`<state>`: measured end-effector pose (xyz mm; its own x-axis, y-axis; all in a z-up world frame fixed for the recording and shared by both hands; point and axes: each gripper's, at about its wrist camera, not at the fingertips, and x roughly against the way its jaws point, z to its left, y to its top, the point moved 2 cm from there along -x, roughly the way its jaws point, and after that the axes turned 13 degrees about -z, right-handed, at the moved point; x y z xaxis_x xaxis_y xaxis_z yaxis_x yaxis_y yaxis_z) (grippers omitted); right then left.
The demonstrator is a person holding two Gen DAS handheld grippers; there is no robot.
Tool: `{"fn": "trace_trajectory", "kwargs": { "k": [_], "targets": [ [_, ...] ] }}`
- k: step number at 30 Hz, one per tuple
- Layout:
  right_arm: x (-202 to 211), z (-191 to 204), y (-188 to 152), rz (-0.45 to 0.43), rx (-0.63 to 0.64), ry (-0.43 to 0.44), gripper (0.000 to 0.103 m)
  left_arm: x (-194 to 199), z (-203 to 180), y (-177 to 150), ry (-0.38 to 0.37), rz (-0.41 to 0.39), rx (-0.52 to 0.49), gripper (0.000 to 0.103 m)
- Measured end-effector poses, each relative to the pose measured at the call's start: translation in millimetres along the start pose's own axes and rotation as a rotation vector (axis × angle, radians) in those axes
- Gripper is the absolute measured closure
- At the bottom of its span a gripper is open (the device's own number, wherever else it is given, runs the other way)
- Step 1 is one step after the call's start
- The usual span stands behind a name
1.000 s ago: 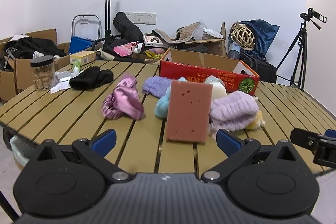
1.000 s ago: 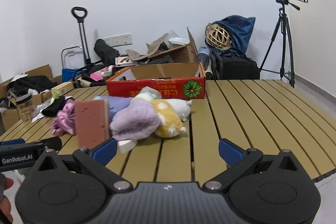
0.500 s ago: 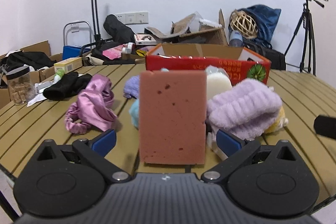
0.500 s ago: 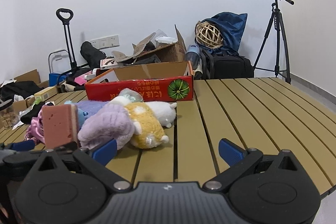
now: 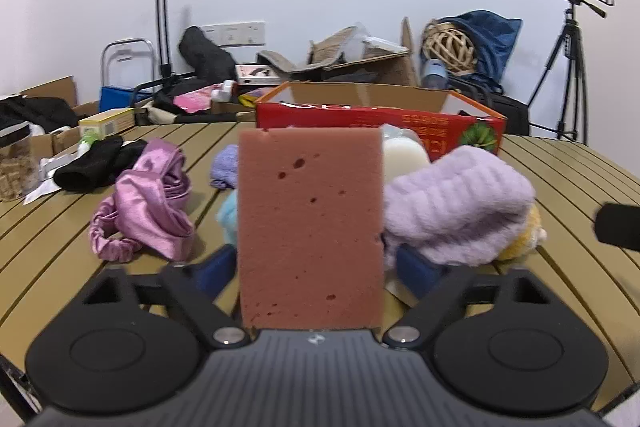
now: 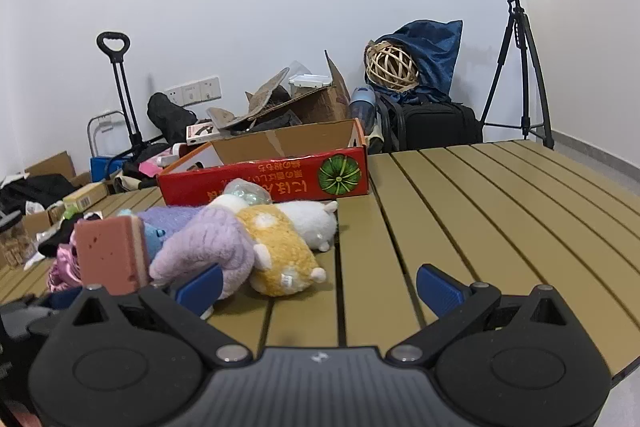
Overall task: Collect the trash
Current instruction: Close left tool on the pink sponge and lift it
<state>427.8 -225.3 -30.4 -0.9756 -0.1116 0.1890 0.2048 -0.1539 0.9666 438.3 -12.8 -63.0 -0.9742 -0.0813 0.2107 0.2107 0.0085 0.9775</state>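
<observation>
Pink sponge between left gripper fingers

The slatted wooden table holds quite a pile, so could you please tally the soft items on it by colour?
Pink or salmon: 2, the upright salmon sponge block and the shiny pink satin cloth.
Purple: 2, the fluffy lilac towel and the small purple knit cloth.
Black: 1, the black fabric bundle.
Yellow and white: 1, the plush toy.
Total: 6.

Wide-open right tongs over slatted table, beside plush pile.
</observation>
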Motion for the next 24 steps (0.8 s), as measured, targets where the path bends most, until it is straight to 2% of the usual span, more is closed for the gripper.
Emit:
{"fn": "trace_trajectory", "kwargs": {
  "k": [1,14,24],
  "targets": [
    [-1,1,0,0.0,-0.006,0.004,0.0,0,-1,0,-0.008,0.0,-0.004,0.031],
    [-14,23,-5,-0.006,0.029,0.052,0.0,26,6,10,-0.021,-0.071,-0.021,0.032],
    [-28,42,-6,-0.031,-0.005,0.121,0.001,53,40,21,0.018,-0.097,-0.038,0.032]
  ]
}}
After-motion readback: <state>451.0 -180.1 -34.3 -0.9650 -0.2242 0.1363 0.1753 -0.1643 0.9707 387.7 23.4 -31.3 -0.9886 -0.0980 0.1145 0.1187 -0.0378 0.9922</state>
